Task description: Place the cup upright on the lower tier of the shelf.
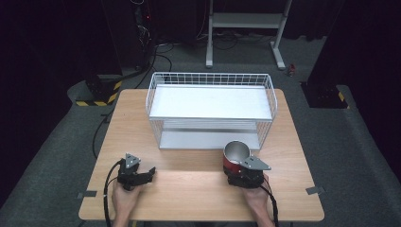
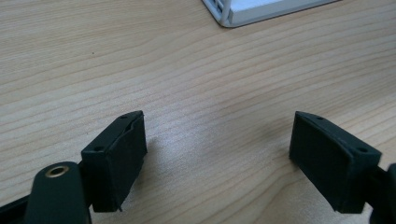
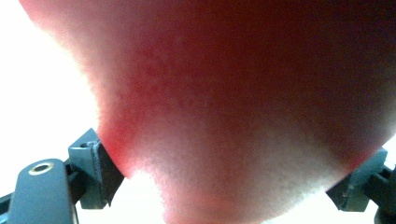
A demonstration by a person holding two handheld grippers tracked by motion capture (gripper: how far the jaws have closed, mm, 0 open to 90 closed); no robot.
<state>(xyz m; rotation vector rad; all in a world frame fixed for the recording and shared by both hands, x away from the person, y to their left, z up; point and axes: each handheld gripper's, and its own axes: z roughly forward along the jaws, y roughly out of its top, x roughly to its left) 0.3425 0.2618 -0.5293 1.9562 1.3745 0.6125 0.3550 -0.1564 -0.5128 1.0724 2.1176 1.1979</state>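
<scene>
Wooden surface (image 1: 189, 189) spreads wide, the white wire basket (image 1: 210, 109) sitting at its far half, a corner of it cut off at the top of the left gripper view. Right tongs (image 1: 236, 163) are clenched on a red cup (image 1: 235, 156) with a shiny steel inside, just in front of the basket; up close it's one red blur, its base hidden. Left tongs (image 1: 147, 174) rest released, jaws spread over bare wood.
</scene>
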